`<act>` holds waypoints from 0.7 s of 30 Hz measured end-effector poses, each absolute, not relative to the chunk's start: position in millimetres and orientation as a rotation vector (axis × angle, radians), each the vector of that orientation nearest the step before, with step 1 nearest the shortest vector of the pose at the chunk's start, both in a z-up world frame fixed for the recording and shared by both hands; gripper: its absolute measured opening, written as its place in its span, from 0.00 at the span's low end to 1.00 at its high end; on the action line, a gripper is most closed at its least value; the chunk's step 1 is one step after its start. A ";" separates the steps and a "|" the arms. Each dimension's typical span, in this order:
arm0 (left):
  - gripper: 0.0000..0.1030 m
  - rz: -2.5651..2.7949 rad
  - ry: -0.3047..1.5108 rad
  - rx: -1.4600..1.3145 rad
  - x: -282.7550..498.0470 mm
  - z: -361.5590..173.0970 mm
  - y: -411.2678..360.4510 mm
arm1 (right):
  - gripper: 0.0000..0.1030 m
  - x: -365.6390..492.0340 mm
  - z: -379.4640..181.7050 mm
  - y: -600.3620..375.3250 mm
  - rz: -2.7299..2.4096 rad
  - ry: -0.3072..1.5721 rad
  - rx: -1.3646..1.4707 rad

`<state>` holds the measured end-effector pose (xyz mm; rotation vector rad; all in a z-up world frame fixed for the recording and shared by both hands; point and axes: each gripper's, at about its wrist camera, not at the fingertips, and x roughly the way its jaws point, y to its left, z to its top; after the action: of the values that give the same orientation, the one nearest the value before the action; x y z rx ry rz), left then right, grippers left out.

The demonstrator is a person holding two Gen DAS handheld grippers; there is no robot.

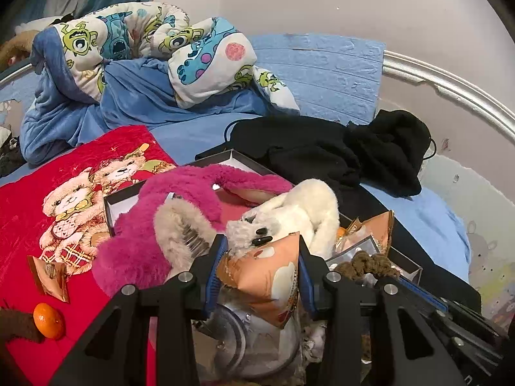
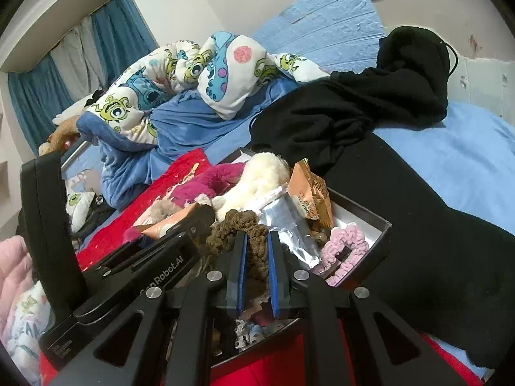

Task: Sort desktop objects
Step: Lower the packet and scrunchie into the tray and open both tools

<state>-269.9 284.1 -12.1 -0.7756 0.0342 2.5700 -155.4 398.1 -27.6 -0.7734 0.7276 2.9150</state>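
My left gripper [image 1: 260, 254] is shut on an orange snack packet [image 1: 267, 280], held just above a dark-rimmed box [image 1: 111, 207]. A pink plush [image 1: 180, 199] and a white plush [image 1: 305, 209] are piled in the box. My right gripper [image 2: 257, 239] is shut on a brown scrunchie [image 2: 231, 225] over the same box [image 2: 383, 225]. Also in the box are a second orange packet [image 2: 309, 193], a silver foil pouch [image 2: 289, 222] and a pink scrunchie [image 2: 344, 247]. Another orange packet [image 1: 48, 276] and a mandarin [image 1: 48, 320] lie on the red bear blanket [image 1: 32, 212].
A black garment [image 1: 338, 151] lies behind and to the right of the box. A bunched cartoon quilt [image 1: 145, 48] fills the back left of the blue bed. A wall with a silver rail [image 1: 450, 87] closes the right side.
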 end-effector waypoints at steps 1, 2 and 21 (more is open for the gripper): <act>0.40 2.568 0.032 -0.774 -270.1 -11.9 284.2 | 0.12 -155.9 -28.2 398.0 2.913 0.723 -0.776; 0.40 2.567 0.032 -0.774 -269.7 -12.6 284.4 | 0.12 -155.9 -29.1 397.4 2.911 0.715 -0.780; 0.41 2.604 0.080 -0.751 -262.4 -11.2 286.1 | 0.12 -155.3 -29.1 394.3 2.899 0.607 -0.752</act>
<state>-262.4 286.1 -11.2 -0.7506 0.0798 2.6039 -155.3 394.3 -29.1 -0.7516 0.6071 2.8988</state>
